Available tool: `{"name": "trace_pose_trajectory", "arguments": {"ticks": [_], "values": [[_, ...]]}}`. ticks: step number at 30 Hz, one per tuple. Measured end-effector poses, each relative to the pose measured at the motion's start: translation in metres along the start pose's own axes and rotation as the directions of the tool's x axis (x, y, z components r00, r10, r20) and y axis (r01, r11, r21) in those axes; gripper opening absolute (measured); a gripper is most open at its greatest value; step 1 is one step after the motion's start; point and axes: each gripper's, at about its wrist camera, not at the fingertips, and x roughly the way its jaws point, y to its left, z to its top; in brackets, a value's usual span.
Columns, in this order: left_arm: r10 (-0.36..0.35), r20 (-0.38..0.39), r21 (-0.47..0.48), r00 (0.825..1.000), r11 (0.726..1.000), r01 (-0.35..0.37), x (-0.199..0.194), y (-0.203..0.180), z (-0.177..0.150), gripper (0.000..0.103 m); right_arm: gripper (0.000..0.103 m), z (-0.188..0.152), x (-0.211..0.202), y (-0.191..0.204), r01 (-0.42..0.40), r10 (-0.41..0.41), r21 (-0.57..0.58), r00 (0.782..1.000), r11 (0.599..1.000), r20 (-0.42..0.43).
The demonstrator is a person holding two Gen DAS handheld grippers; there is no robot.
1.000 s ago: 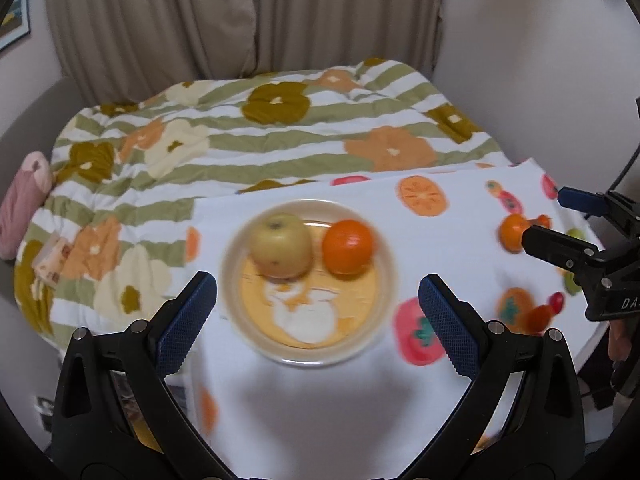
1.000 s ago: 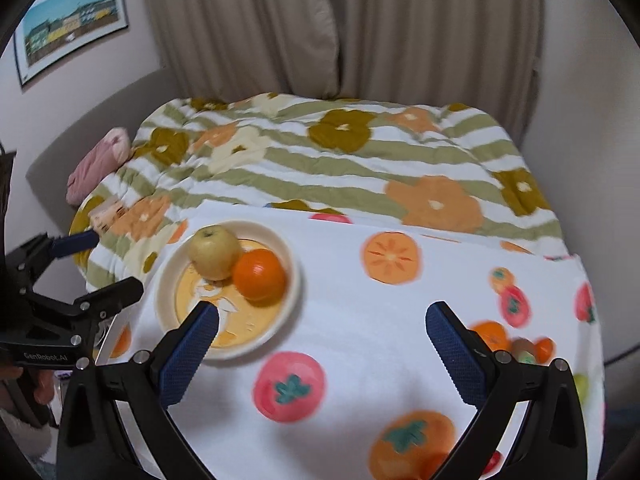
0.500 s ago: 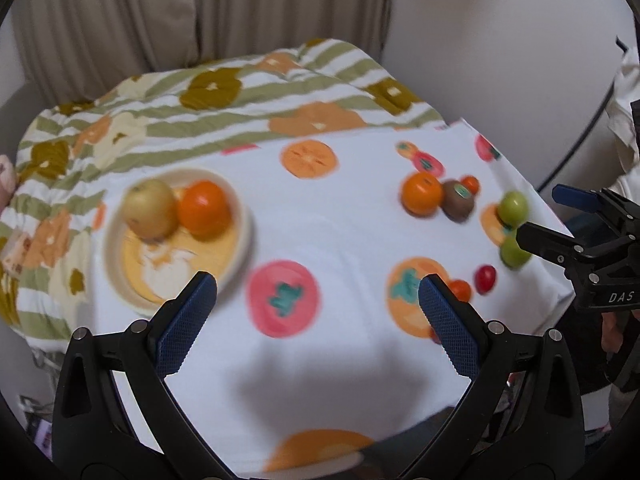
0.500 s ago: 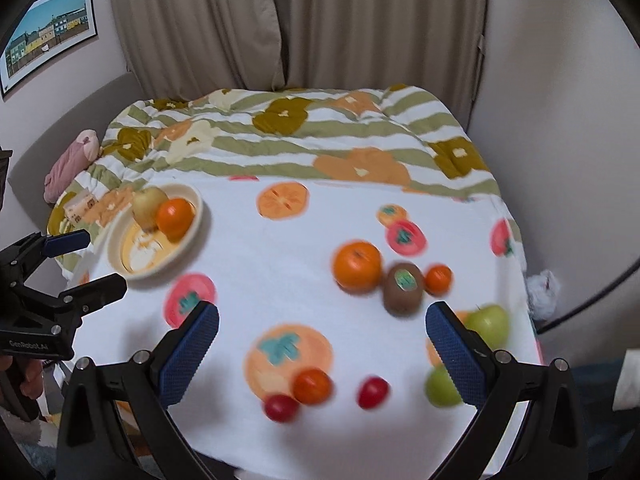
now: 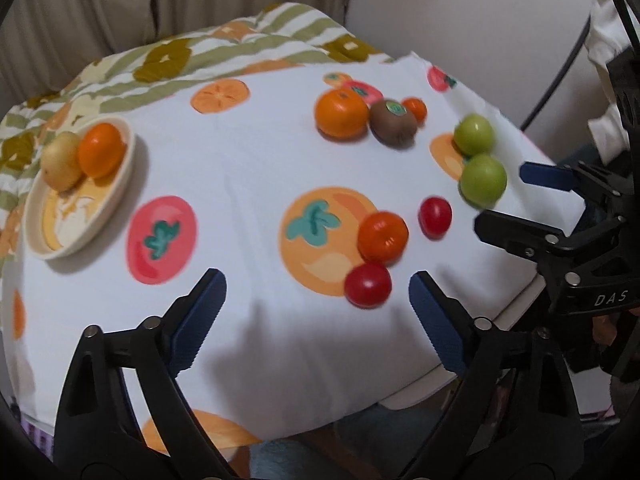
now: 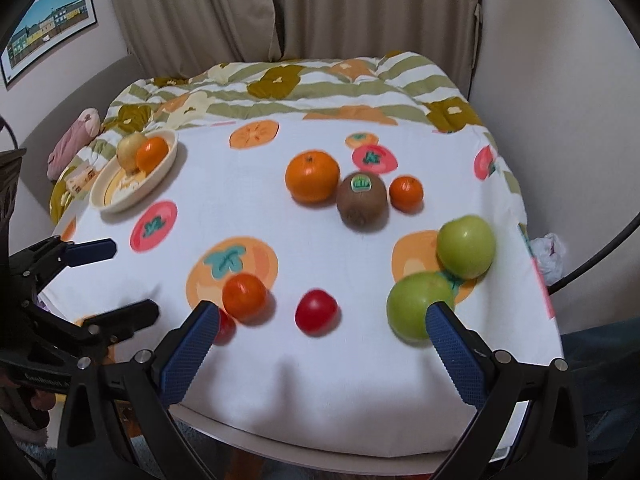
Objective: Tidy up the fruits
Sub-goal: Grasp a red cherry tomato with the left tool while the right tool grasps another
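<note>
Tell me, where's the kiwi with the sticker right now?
In the right wrist view, the kiwi sits right of centre on the fruit-print cloth, between the big orange and a small orange.

A plate (image 6: 162, 174) with two fruits sits far left; kiwi (image 6: 361, 199) lies between two oranges (image 6: 312, 176).

Past my claws I see beige curtains (image 6: 280, 12) across the back wall. Framed picture (image 6: 48, 24) of coloured houses hangs far left of my right claw. Striped floral quilt (image 6: 320, 84) lies beyond the worktop. Pink bundle (image 6: 74, 136) at the quilt's left end. White crumpled bag (image 6: 550, 250) off to the right, low by the wall.
</note>
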Motion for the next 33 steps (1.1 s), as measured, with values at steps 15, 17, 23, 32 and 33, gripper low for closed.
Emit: {"name": "trace_pose_trajectory", "arguments": {"ticks": [15,17,23,32,33], "values": [[0.008,-0.060,0.067,0.998,0.998,-0.004,0.040,-0.028,-0.014,0.063,0.077,-0.023,0.041,0.004,-0.067,0.064,-0.038,0.996,0.997,-0.065],[0.010,-0.063,0.071,0.998,0.997,-0.006,0.042,-0.030,-0.014,0.060,0.076,-0.022,0.045,0.003,-0.071,0.068,-0.039,0.995,0.997,-0.074],[0.015,-0.062,0.072,0.998,0.997,-0.010,0.047,-0.033,-0.012,0.043,0.073,-0.020,0.050,0.003,-0.081,0.077,-0.050,0.993,0.995,-0.087],[0.014,-0.059,0.075,0.998,0.997,-0.010,0.047,-0.033,-0.012,0.039,0.060,-0.014,0.060,0.005,-0.076,0.070,-0.060,0.993,0.995,-0.097],[0.014,-0.060,0.075,0.998,0.997,-0.009,0.047,-0.033,-0.012,0.039,0.059,-0.013,0.061,0.006,-0.072,0.066,-0.061,0.993,0.996,-0.099]]}}
